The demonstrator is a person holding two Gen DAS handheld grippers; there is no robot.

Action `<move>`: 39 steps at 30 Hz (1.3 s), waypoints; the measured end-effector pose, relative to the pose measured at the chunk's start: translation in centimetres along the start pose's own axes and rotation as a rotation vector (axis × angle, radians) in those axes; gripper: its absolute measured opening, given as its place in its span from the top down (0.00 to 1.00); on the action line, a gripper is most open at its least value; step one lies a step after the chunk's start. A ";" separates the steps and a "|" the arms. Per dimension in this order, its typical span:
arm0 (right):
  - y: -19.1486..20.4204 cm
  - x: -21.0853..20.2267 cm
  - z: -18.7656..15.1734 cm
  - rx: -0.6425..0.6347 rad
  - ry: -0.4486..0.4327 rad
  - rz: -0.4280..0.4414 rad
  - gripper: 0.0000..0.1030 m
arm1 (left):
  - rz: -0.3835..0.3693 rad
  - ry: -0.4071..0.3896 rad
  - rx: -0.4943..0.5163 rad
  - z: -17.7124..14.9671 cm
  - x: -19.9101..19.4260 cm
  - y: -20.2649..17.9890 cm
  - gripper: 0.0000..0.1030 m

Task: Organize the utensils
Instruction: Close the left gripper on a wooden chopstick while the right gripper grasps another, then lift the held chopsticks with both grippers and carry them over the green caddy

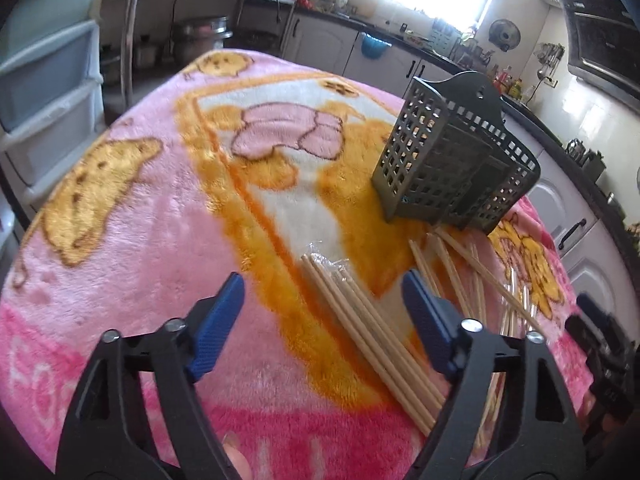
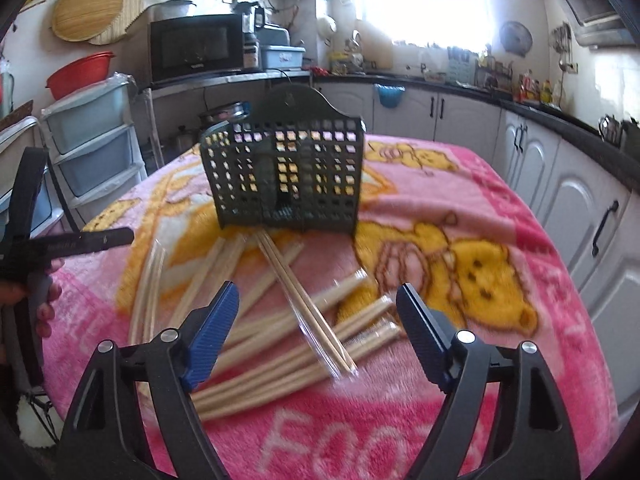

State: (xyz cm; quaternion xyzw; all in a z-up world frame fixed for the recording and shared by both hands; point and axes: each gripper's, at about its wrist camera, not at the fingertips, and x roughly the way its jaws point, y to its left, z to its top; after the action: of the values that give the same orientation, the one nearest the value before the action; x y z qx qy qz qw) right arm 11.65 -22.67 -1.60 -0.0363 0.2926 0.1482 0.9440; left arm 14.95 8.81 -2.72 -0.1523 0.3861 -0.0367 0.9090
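Chopsticks (image 2: 280, 344) lie below both tools (image 1: 322, 300) (image 2: 318, 304) — jaws spread, gripping nothing.

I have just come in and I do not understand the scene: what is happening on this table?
A person holds two grippers over wooden chopsticks scattered on a pink fleece blanket. The left gripper and the right gripper are open and hold nothing. The dark perforated plastic utensil basket stands behind, with no chopsticks visible inside.

Window (image 2: 424, 0) glare, fisheye edges, motion blur
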 end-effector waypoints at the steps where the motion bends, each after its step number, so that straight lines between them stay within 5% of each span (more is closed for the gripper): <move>1: -0.3 0.0 -0.2 0.008 0.005 -0.002 0.24 | -0.017 0.019 -0.021 0.3 0.6 0.3 0.41; 4: -1.0 0.2 -0.7 0.033 0.022 -0.008 0.27 | -0.055 0.062 -0.075 1.1 1.8 0.8 0.51; 13: -2.1 0.5 -1.8 0.051 0.097 -0.007 0.41 | -0.072 0.171 -0.193 2.6 4.9 1.9 0.58; 16: -2.2 0.7 -2.2 0.055 0.123 0.007 0.47 | -0.067 0.167 -0.199 2.9 5.4 2.1 0.61; 24: -2.1 1.5 -3.0 0.054 0.161 0.060 0.74 | -0.041 0.152 -0.223 3.2 5.9 3.4 0.91; 33: -2.3 1.0 -3.0 0.081 0.131 0.062 0.84 | -0.068 0.118 -0.197 3.3 5.0 3.7 0.93; 39: -2.7 -0.8 -1.6 0.081 0.040 0.062 0.87 | -0.100 0.023 -0.148 4.8 2.0 2.5 0.95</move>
State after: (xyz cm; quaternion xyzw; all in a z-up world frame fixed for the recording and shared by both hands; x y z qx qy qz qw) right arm 10.97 -25.67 -2.57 0.0078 0.3184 0.1645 0.9336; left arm 19.70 12.05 -1.73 -0.2377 0.3902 -0.0549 0.8878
